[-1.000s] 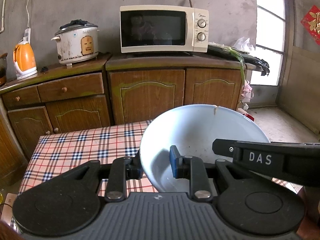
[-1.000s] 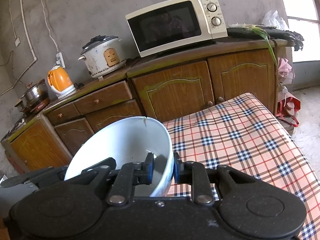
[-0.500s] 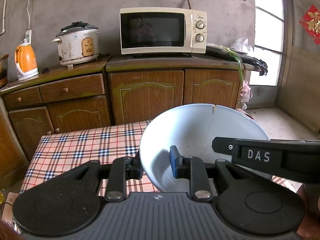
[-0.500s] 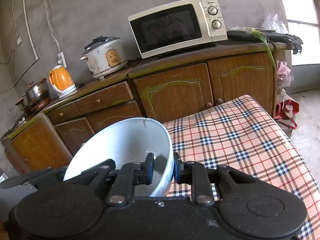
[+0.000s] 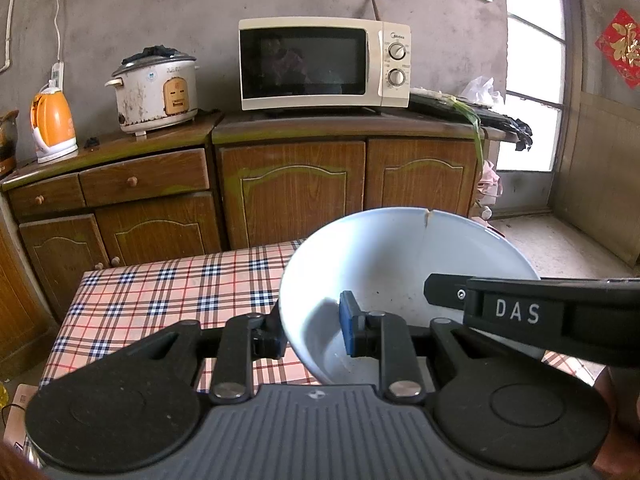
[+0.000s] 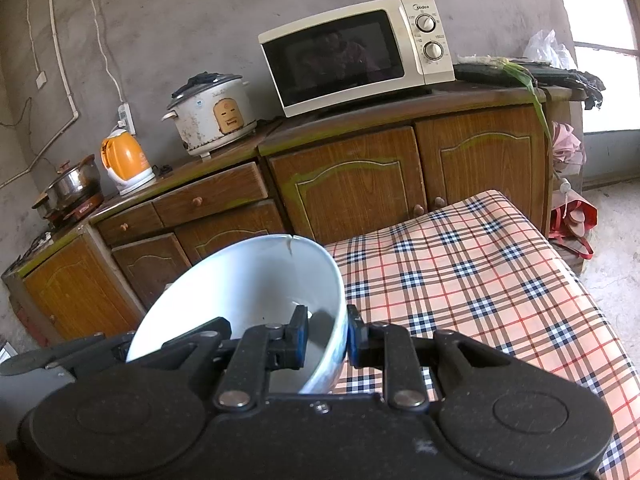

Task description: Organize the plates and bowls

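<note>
Both grippers hold one big white bowl [image 5: 384, 264] by its rim, up above the checked table [image 5: 160, 292]. Your left gripper [image 5: 312, 334] pinches the left side of the rim, with one finger inside the bowl and one outside. Your right gripper [image 6: 326, 338] pinches the right side the same way. Each one is squeezed nearly closed on the thin wall.

To do this step well, I think you should keep both squeezes tight and move your two hands together, so the bowl does not twist between them. Keep it tipped no more than it is now. Lower it slowly to the table, and let go only when its bottom rests flat.

Watch the far edge of the rim. A thin crack [image 5: 426, 220] runs down from the top there. Because of it, the bowl may break if you press hard or bump it, so set it down softly.
</note>
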Motion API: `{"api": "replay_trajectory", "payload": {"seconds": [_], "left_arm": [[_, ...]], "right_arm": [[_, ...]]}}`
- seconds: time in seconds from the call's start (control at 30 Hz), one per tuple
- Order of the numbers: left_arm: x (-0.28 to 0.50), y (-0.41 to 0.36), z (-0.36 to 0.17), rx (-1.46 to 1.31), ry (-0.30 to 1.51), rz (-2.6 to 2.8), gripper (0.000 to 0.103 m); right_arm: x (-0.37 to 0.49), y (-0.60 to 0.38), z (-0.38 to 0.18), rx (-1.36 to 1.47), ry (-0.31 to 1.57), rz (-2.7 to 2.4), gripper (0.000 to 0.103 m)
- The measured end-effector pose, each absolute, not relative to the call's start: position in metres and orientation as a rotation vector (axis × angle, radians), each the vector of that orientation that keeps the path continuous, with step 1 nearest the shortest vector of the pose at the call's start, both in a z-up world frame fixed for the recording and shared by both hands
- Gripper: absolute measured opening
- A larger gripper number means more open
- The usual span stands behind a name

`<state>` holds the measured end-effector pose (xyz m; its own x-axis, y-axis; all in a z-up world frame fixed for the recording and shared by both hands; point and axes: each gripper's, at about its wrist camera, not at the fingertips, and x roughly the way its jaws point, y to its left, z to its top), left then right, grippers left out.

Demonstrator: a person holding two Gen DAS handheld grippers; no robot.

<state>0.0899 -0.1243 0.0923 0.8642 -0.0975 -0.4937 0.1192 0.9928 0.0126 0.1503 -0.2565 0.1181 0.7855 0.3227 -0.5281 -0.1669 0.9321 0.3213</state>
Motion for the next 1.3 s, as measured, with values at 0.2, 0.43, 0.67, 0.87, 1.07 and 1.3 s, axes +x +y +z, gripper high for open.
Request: {"api": "replay_trajectory", "payload": {"seconds": [0.2, 0.43, 0.67, 0.87, 1.07, 1.3], "left_arm": [[0.089, -0.125, 0.092, 0.042, 0.514, -0.115, 0.024], [0.086, -0.125, 0.090, 0.040, 0.515, -0.115, 0.024], [0.083, -0.125, 0.089, 0.041, 0.512, -0.114, 0.024], [0.082, -0.125, 0.088, 0.040, 0.513, -0.115, 0.024], [0.080, -0.125, 0.087, 0.037, 0.515, -0.115, 0.025], [0.078, -0.126, 0.085, 0.041, 0.516, -0.116, 0.025]], "right_arm": [[0.146, -0.256, 0.118, 0.260, 0.611, 0.266, 0.026], [0.141, -0.257, 0.117, 0.259, 0.610, 0.265, 0.026], [0.138, -0.256, 0.116, 0.258, 0.610, 0.266, 0.026], [0.138, -0.256, 0.116, 0.259, 0.611, 0.264, 0.026], [0.136, -0.256, 0.115, 0.256, 0.611, 0.263, 0.026], [0.129, -0.256, 0.112, 0.256, 0.613, 0.264, 0.026]]}}
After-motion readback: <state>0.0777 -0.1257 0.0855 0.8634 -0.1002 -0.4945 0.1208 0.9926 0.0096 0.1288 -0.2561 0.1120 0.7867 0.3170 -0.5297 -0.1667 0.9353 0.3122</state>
